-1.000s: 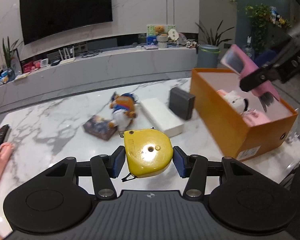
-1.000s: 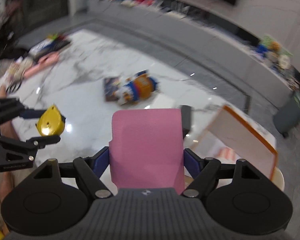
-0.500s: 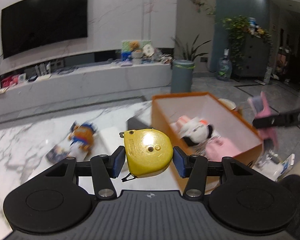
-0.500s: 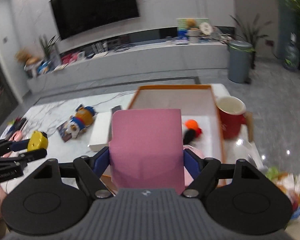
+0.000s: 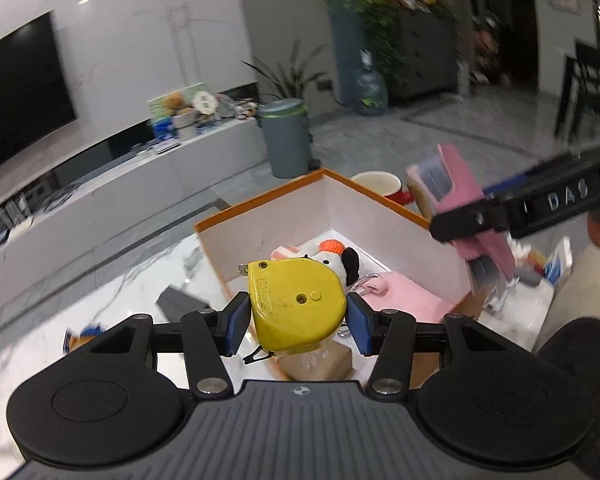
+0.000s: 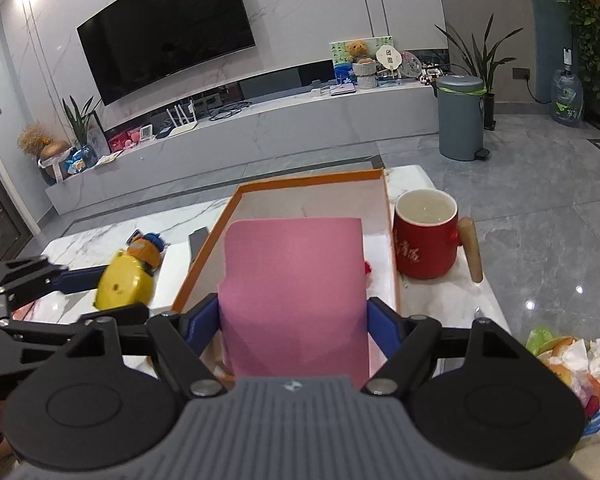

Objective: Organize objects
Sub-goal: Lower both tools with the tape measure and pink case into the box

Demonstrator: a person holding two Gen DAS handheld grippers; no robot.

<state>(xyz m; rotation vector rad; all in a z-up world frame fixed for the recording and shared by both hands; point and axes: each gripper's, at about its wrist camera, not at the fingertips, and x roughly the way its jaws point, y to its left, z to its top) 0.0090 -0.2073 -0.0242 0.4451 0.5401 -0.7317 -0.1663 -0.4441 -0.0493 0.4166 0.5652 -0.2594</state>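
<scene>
My left gripper (image 5: 298, 322) is shut on a yellow tape measure (image 5: 296, 304) and holds it above the near edge of the orange box (image 5: 260, 210). The box holds a white plush toy (image 5: 332, 258) and a pink item (image 5: 404, 300). My right gripper (image 6: 294, 316) is shut on a pink card-like case (image 6: 296, 292) above the box's (image 6: 312, 180) near end. The left wrist view shows the right gripper (image 5: 472, 216) with the pink case (image 5: 460, 184) at the box's right side. The right wrist view shows the tape measure (image 6: 124, 284) left of the box.
A red mug (image 6: 426, 234) with a wooden handle stands right of the box. A dark grey block (image 5: 182, 300), a white box and an orange-blue plush toy (image 6: 146, 244) lie on the marble table (image 6: 100, 236) left of the box. Wrappers (image 6: 572, 364) lie at the right.
Both grippers have moved toward the orange box with their loads. The left one now holds the tape measure over the box's near edge; the right one holds the pink case over it.
</scene>
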